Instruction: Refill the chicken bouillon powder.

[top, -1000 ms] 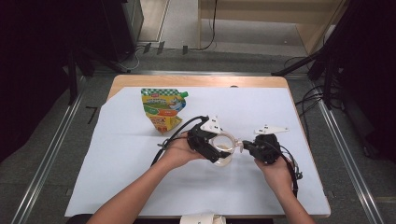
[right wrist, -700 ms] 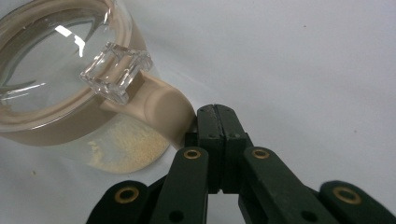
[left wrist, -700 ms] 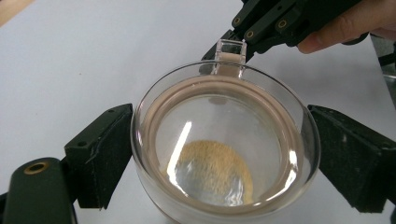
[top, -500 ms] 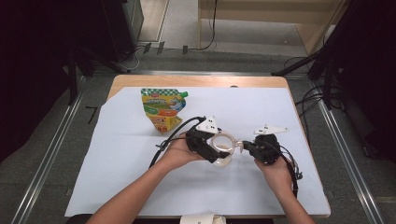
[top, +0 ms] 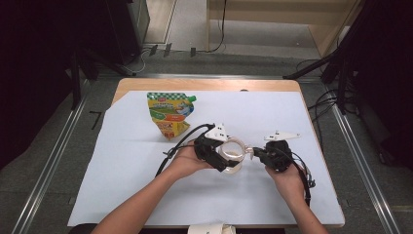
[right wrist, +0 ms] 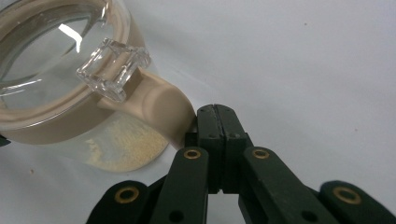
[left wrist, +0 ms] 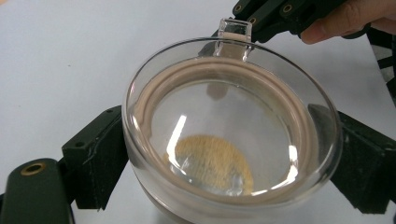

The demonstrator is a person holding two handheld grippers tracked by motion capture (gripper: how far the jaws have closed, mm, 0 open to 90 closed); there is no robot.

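The clear jar (top: 232, 155) sits just below the centre of the high view, on the white sheet (top: 122, 195) that covers the bench (top: 204, 84). A small amount of yellowish powder (left wrist: 212, 161) lies at its bottom. Its clear lid (left wrist: 224, 116) is seated on a beige sealing ring (right wrist: 70, 116).

The left claw (top: 219, 155) grasps the jar: in the left gripper view one black jaw presses each side of the glass wall, at the lower left and the right edge of the frame. This grip probably serves to brace the jar against turning or sliding while the other tool works on the closure.

The right claw (right wrist: 217, 126) is clenched, with its two jaws closed flat against each other and nothing between them. In the right gripper view its tip touches the beige tab (right wrist: 163, 109) that projects under the clear clasp (right wrist: 114, 67), left of centre. The closed tip likely acts as a single rigid finger, suited to pushing a small latch part.

A printed spout pouch (top: 170, 114) stands upright in the upper left of the high view, well apart from the jar, clear of both hands.
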